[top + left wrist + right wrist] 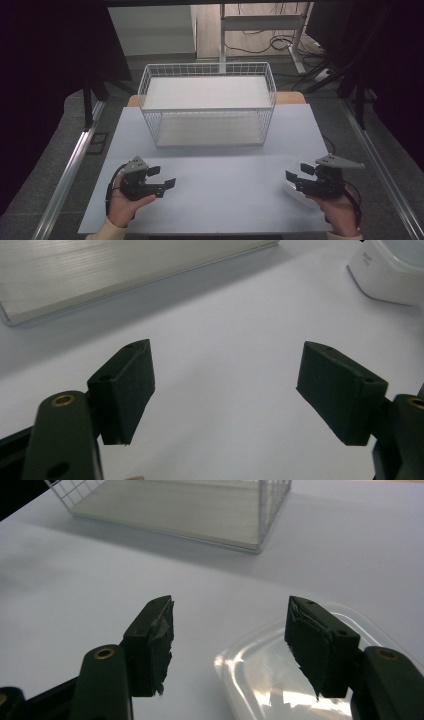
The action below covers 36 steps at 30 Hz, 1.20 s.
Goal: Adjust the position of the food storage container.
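A low plastic container with a clear lid (260, 680) lies on the white table (225, 200) near the front right; it shows as a white box (390, 270) in the left gripper view. My right gripper (296, 172) hovers just over it, open, its pads (320, 645) apart above the lid and pressing on nothing (230, 630). Over the table's front left my left gripper (162, 176) is held open with only bare table between its pads (225, 385).
A white wire basket (207, 107) with a pale board on its floor stands at the middle back of the table. Dark curtains flank both sides, and metal rails run along the floor. A desk frame and cables lie beyond the table.
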### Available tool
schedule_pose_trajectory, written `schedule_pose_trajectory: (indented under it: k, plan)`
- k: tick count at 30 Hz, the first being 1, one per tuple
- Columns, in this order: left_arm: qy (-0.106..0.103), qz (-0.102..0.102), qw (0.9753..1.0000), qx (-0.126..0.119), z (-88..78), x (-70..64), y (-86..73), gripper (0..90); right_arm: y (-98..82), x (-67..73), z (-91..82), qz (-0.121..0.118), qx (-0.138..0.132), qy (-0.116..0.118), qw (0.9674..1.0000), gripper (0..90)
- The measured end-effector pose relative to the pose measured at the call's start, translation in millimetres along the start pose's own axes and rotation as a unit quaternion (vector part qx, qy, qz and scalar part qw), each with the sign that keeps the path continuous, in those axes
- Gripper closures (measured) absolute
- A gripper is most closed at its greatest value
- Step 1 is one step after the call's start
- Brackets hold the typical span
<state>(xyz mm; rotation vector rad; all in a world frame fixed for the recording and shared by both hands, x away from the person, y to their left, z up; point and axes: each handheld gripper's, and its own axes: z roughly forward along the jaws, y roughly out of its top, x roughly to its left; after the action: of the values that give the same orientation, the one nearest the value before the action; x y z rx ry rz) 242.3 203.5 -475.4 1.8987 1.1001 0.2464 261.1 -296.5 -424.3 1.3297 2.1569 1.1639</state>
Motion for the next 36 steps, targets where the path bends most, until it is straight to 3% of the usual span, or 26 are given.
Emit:
schedule_pose_trajectory:
  k: [9, 11, 21, 26, 33, 36]
  plan:
    - [0.0, -0.003, 1.0, 0.0, -0.5, 1.1, -0.4, 22.6, -9.3, -23.8, -16.9, 0.024, 0.003, -0.028, 0.9993, 39.4]
    - [0.001, -0.003, 1.0, 0.002, 0.0, 1.5, -0.8, 22.6, -13.0, -33.2, -24.2, 0.028, 0.009, -0.051, 0.9983, 41.8]
    - [0.003, -0.003, 1.0, -0.002, -1.7, 1.1, 0.3, 22.6, -21.3, -59.5, -43.1, 0.058, 0.02, -0.089, 0.9942, 50.5]
    - [0.003, -0.004, 1.0, 0.002, -0.7, 1.8, -0.4, 22.6, -29.0, -75.6, -50.2, 0.074, 0.035, -0.128, 0.9884, 61.3]
    - [0.007, -0.007, 1.0, 0.0, -1.0, 2.4, -0.2, 22.8, -36.2, -88.1, -54.3, 0.091, 0.049, -0.135, 0.9854, 79.0]
    - [0.007, -0.006, 0.9999, 0.003, 0.1, 2.3, -0.6, 22.8, -40.3, -92.9, -48.4, 0.092, 0.077, -0.138, 0.9832, 89.1]
